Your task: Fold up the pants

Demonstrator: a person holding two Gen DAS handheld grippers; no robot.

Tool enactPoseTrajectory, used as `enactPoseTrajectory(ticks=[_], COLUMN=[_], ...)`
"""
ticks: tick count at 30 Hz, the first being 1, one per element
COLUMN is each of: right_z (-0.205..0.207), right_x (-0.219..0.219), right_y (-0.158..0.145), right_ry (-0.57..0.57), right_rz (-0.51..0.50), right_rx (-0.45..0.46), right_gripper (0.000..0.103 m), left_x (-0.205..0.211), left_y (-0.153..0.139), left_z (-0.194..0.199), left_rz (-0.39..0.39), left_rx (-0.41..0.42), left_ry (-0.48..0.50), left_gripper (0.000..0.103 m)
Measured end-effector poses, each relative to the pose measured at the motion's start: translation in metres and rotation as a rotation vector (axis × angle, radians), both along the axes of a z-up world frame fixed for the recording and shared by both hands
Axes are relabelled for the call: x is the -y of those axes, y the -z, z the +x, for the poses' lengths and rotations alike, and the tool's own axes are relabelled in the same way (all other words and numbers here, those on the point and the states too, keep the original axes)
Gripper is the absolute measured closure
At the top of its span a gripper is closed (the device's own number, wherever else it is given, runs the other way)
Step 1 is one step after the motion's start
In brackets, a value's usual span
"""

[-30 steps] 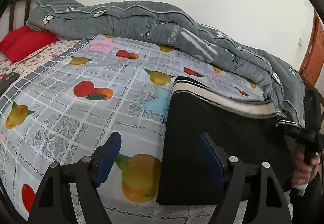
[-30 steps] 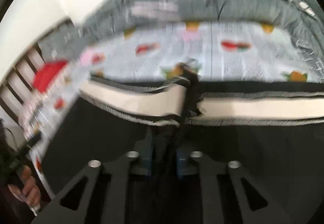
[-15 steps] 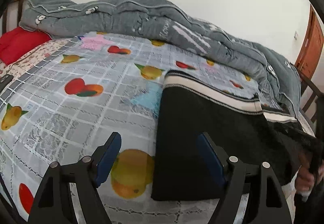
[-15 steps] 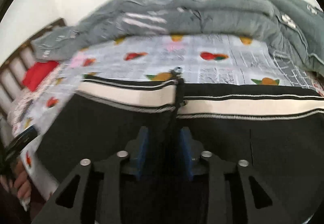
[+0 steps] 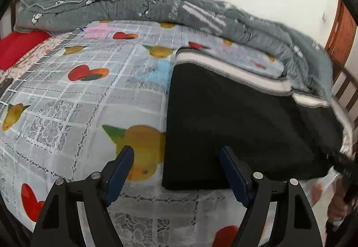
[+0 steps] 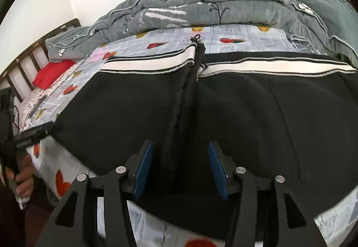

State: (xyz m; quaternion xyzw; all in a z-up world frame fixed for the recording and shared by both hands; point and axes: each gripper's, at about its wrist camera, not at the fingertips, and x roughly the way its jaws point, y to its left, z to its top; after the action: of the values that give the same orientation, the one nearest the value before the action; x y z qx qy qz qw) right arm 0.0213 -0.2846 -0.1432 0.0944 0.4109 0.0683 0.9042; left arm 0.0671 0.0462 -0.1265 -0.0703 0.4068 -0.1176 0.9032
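Observation:
Black pants (image 5: 235, 117) with a black-and-white striped waistband lie folded on the fruit-print bed sheet (image 5: 78, 101). My left gripper (image 5: 176, 171) is open and empty, hovering over the pants' near left corner. In the right wrist view the pants (image 6: 246, 112) fill the middle, with a raised ridge of black cloth (image 6: 185, 101) running from the waistband toward me. My right gripper (image 6: 179, 168) is open, its blue pads on either side of that ridge, not clamped on it. The left gripper and the hand on it show at the left (image 6: 31, 135).
A grey quilt (image 5: 156, 5) is heaped along the far side of the bed. A red pillow (image 5: 18, 45) lies at the far left by the dark wooden headboard (image 6: 33, 57). A wooden door (image 5: 342, 32) stands at the right. The bed's front edge is just below the grippers.
My right gripper has opened and released the ridge of black cloth it was pinching. The pants have settled flat on the bed. The left gripper has shifted slightly right, still open.

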Motion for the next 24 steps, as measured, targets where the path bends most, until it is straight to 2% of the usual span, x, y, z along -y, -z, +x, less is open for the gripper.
enactPoseTrajectory(ticks=[2,5,9,10,13,15,19,20,24], right_z=[-0.016,-0.036,-0.06,-0.064,-0.074,-0.077,-0.071,-0.066,-0.039], right_x=[0.012,0.043,0.12,0.138,0.196,0.232,0.276,0.282,0.296], right_y=[-0.01,-0.024,-0.031,-0.03,-0.021,-0.008,0.005,0.007,0.016], right_ry=[0.025,0.128,0.377,0.431,0.596,0.664,0.698,0.707,0.701], right_rz=[0.0,-0.071,-0.138,-0.147,-0.161,-0.093,0.099,0.125,0.18], right_rx=[0.016,0.047,0.046,0.038,-0.004,-0.038,-0.037,-0.025,-0.025], right_gripper=[0.049,0.047,0.043,0.039,0.038,0.038,0.038,0.038,0.038], left_x=[0.0,0.008,0.022,0.024,0.025,0.027,0.029,0.028,0.024], left_y=[-0.002,0.0,0.005,0.008,0.015,0.016,0.017,0.017,0.019], left_z=[0.004,0.012,0.025,0.029,0.04,0.045,0.058,0.063,0.082], left_rz=[-0.038,-0.052,-0.034,-0.038,-0.076,-0.082,-0.09,-0.098,-0.153], left_rx=[-0.006,-0.016,-0.041,-0.058,-0.083,-0.08,-0.088,-0.093,-0.12], left_ry=[0.004,0.024,0.044,0.044,0.045,0.04,0.025,0.015,-0.025], left_gripper=[0.026,0.026,0.027,0.027,0.028,0.029,0.039,0.044,0.051])
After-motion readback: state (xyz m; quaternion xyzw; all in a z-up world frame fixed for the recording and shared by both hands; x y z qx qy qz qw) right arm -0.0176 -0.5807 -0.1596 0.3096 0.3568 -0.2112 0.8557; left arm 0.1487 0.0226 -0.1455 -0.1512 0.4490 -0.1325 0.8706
